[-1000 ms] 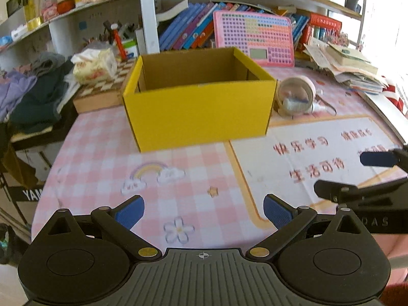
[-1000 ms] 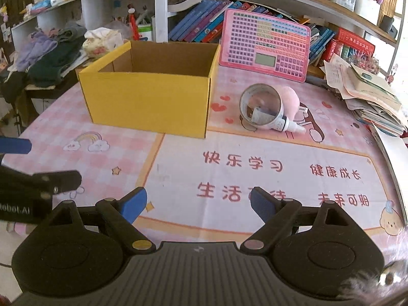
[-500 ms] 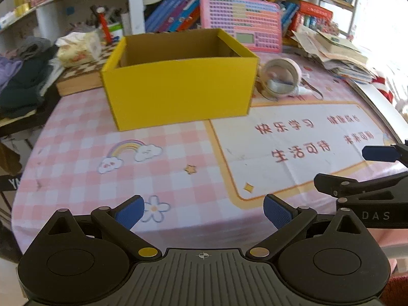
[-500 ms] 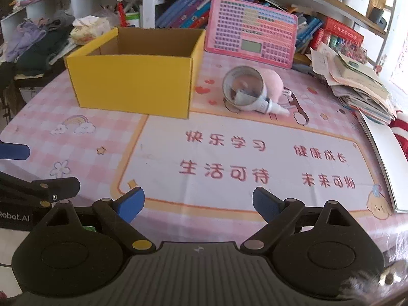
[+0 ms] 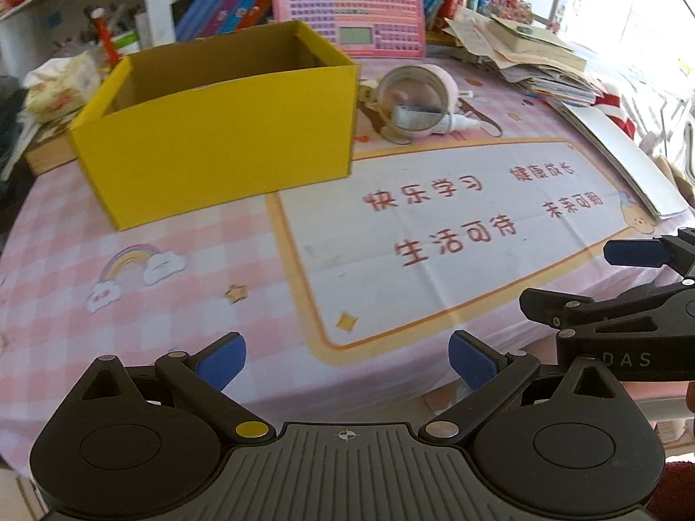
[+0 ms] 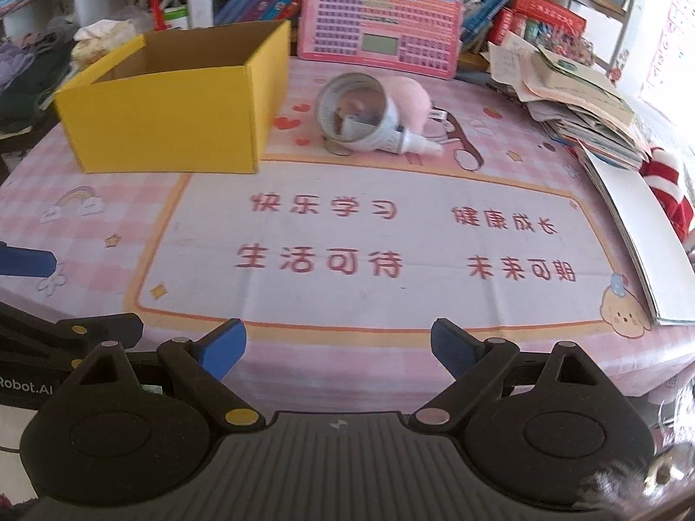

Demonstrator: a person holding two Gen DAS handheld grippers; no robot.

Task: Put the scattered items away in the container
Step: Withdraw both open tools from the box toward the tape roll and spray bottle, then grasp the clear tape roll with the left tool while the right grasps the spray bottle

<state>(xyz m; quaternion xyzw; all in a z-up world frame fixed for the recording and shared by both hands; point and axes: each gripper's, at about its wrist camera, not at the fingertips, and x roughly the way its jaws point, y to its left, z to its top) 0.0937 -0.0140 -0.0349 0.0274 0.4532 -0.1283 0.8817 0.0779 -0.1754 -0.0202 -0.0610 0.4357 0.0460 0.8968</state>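
A yellow cardboard box (image 5: 217, 139) stands open at the far left of the pink table; it also shows in the right wrist view (image 6: 173, 104). To its right lie a roll of tape (image 6: 356, 113), a small white bottle (image 6: 412, 143) and a pink fluffy item (image 6: 410, 95), bunched together; the tape roll (image 5: 412, 100) also shows in the left wrist view. My left gripper (image 5: 347, 360) is open and empty at the table's near edge. My right gripper (image 6: 339, 349) is open and empty beside it, far from the items.
A pink keyboard toy (image 6: 378, 30) leans on the shelf behind. A pile of papers and books (image 6: 577, 100) lies at the right, with a white board (image 6: 643, 234) along the right edge. Clothes and tissues (image 5: 56, 82) sit left of the box.
Both grippers have drawn back toward the table's near edge and turned slightly right, so the box and items look farther off. Both stayed open and empty.
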